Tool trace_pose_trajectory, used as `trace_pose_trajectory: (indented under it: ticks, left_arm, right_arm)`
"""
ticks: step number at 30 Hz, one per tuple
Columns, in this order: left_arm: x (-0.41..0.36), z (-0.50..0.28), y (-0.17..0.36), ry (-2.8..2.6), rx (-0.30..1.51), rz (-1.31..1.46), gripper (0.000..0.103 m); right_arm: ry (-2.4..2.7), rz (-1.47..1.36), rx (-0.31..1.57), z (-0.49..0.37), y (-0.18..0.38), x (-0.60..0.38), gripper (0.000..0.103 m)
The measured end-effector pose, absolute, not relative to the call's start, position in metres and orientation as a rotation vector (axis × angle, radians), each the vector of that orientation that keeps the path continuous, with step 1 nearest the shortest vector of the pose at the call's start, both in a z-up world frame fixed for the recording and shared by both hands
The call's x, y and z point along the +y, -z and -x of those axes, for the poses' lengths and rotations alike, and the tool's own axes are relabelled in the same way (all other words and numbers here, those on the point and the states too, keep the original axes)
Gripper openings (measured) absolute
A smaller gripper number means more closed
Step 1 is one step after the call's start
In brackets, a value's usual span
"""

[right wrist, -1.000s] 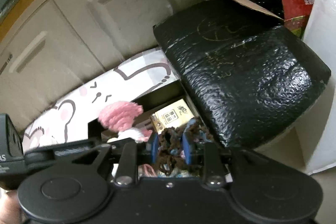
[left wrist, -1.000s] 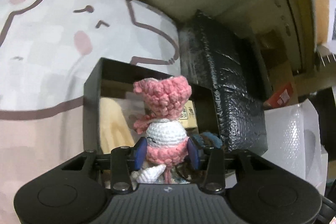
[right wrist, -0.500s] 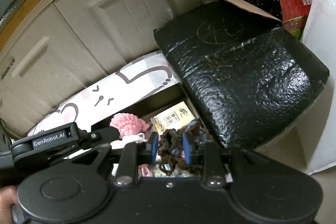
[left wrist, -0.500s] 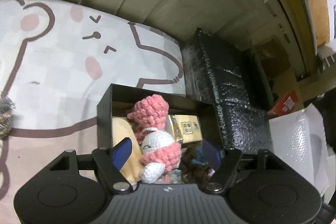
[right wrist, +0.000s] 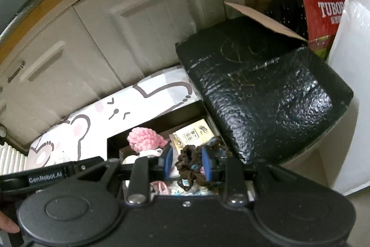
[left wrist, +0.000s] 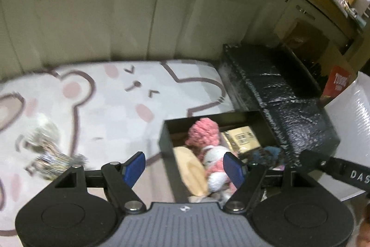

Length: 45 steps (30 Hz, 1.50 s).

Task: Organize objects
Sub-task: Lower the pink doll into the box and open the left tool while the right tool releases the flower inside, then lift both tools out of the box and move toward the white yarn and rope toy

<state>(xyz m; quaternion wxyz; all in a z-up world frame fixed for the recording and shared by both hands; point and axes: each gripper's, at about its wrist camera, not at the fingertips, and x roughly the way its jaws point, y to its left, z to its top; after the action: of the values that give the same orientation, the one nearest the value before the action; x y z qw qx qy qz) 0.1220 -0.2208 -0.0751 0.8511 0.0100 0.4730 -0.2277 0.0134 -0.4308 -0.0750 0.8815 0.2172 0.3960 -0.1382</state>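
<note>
Your left gripper (left wrist: 184, 167) is spread wide w/ nothing between the blue pads (left wrist: 134, 165); it hangs above the near-left edge of the black box (left wrist: 165, 144). The pink-and-white crochet doll (left wrist: 209, 147) lies inside that box, pink head toward the far wall, body just beside a pale wooden piece (left wrist: 192, 171) on its left and a tan printed carton (left wrist: 241, 139) on its right. Your right gripper (right wrist: 186, 162) is clamped on a dark brown yarn tangle (right wrist: 193, 162), held over the near-right part of the box, w/ loose strands drooping below the pads. Under it you can see blue yarn and a bit of pink stuff in the box, too cluttered to name. The box sits on a cartoon bear mat (left wrist: 104, 103), right side touching a big black bubble-wrapped parcel (right wrist: 266, 94). A silvery tinsel bundle (left wrist: 47, 154) lies on the mat well left of the box, blurred. Behind: cream cabinet doors (right wrist: 148, 22), a red Tuborg carton (right wrist: 323, 20), and white bubble wrap (right wrist: 349, 85) at far right.
</note>
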Motion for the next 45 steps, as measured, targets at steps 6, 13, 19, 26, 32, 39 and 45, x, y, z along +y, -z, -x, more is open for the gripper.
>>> trace_pose_trajectory:
  ticks: [6, 13, 19, 26, 32, 39, 45]
  left_arm:
    - [-0.211, -0.108, 0.058, 0.461, 0.951, -0.047, 0.080]
    - [-0.203, -0.094, 0.045, 0.429, 0.897, -0.081, 0.093]
    - [-0.193, -0.085, 0.038, 0.413, 0.851, -0.087, 0.103]
    - [-0.180, -0.081, 0.033, 0.391, 0.843, -0.088, 0.103]
    - [-0.165, -0.082, 0.030, 0.361, 0.841, -0.077, 0.103]
    - [-0.141, -0.082, 0.028, 0.327, 0.837, -0.067, 0.103]
    - [-0.108, -0.087, 0.026, 0.271, 0.830, -0.024, 0.103]
  right_arm:
    - [0.316, -0.401, 0.801, -0.004, 0.065, -0.422, 0.050]
    - [0.347, -0.355, 0.776, 0.008, 0.055, -0.414, 0.076]
    - [0.374, -0.328, 0.769, 0.018, 0.050, -0.411, 0.083]
    - [0.372, -0.318, 0.754, 0.022, 0.048, -0.404, 0.102]
    - [0.352, -0.309, 0.746, 0.020, 0.048, -0.393, 0.103]
    - [0.335, -0.313, 0.747, 0.011, 0.047, -0.376, 0.103]
    - [0.272, -0.277, 0.763, -0.002, 0.045, -0.349, 0.103]
